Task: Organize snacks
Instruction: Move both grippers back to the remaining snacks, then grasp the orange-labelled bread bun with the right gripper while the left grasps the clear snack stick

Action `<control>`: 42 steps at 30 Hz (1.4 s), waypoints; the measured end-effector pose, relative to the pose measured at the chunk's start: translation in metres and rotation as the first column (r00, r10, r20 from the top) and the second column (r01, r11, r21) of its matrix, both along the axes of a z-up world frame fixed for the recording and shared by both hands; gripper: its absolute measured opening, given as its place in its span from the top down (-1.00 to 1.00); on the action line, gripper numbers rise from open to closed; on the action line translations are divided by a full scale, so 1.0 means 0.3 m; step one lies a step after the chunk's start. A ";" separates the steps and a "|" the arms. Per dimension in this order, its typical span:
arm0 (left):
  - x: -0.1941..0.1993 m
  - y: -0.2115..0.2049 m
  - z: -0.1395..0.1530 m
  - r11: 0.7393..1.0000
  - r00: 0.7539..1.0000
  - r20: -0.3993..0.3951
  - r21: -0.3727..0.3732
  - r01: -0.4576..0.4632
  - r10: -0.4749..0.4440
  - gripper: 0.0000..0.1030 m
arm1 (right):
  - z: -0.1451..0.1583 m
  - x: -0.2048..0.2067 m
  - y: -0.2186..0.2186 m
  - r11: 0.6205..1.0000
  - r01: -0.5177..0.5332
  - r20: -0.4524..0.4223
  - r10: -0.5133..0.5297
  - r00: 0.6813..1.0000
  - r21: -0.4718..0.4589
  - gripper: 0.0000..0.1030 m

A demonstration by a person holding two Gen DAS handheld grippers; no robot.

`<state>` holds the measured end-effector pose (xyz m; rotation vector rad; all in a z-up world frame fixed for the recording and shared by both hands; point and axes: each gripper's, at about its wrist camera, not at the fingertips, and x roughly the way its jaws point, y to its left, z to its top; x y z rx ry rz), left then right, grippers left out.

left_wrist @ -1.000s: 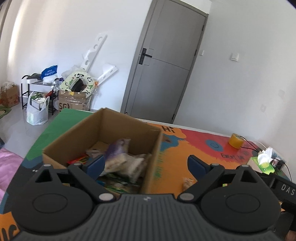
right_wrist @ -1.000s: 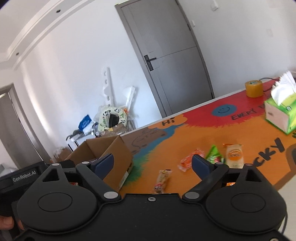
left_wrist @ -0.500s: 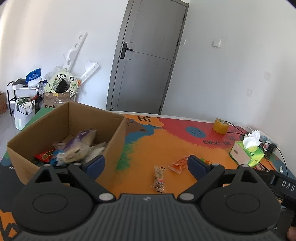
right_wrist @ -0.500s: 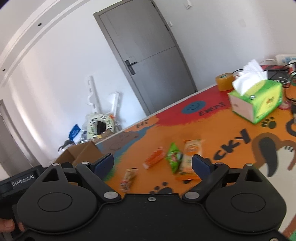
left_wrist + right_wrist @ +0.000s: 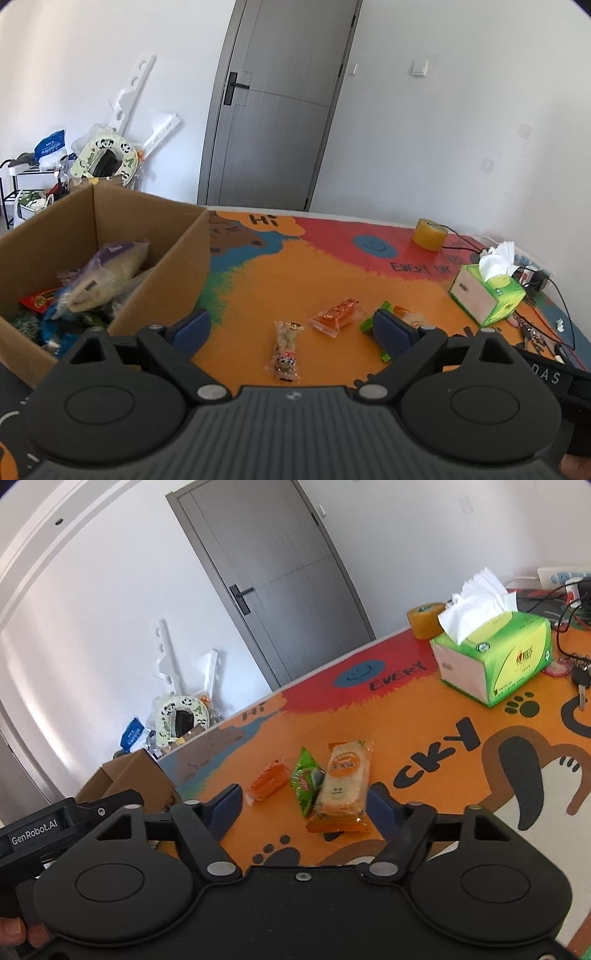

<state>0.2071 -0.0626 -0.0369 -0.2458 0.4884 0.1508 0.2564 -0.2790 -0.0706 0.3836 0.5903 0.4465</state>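
The right gripper [image 5: 304, 801] hangs low over the counter [image 5: 424, 720] with its jaws closing — an orange cracker packet [image 5: 341, 788] and a green packet [image 5: 306, 780] lie between the pads, not yet pinched. A small orange packet [image 5: 269, 780] sits just left of them. The left gripper [image 5: 291, 326] stands wide and empty; a wrapped snack [image 5: 287, 349] lies just ahead of it, the cardboard box [image 5: 162, 266] of snacks to its left.

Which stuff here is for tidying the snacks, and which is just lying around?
For the job: cardboard box, brown-end snack, red snack, green snack, orange biscuit pack, right gripper, closing around it.

Just lying about: tissue box, tape roll, keys.
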 end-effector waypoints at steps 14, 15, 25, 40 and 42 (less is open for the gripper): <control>0.131 -0.021 -0.094 1.000 0.995 -0.099 0.017 -0.020 0.021 -0.46 | -0.080 0.120 0.014 0.999 0.040 -0.087 -0.042 0.995 -0.026 0.07; 0.139 -0.021 -0.102 1.000 0.994 -0.106 0.019 -0.021 0.023 -0.44 | -0.083 0.125 0.015 0.999 0.042 -0.090 -0.044 0.995 -0.027 0.08; 0.204 -0.034 -0.155 0.998 0.985 -0.173 0.060 -0.019 0.029 -0.25 | -0.101 0.163 0.069 0.997 0.032 -0.099 -0.039 0.994 -0.066 0.07; 0.180 -0.070 -0.189 0.997 0.981 -0.191 0.071 -0.019 0.032 0.65 | -0.112 0.121 0.032 1.000 0.005 -0.097 -0.008 0.995 -0.031 0.34; 0.168 -0.077 -0.186 0.998 0.982 -0.189 0.056 -0.004 0.014 0.66 | -0.107 0.113 0.029 1.000 0.006 -0.091 -0.008 0.996 -0.024 0.34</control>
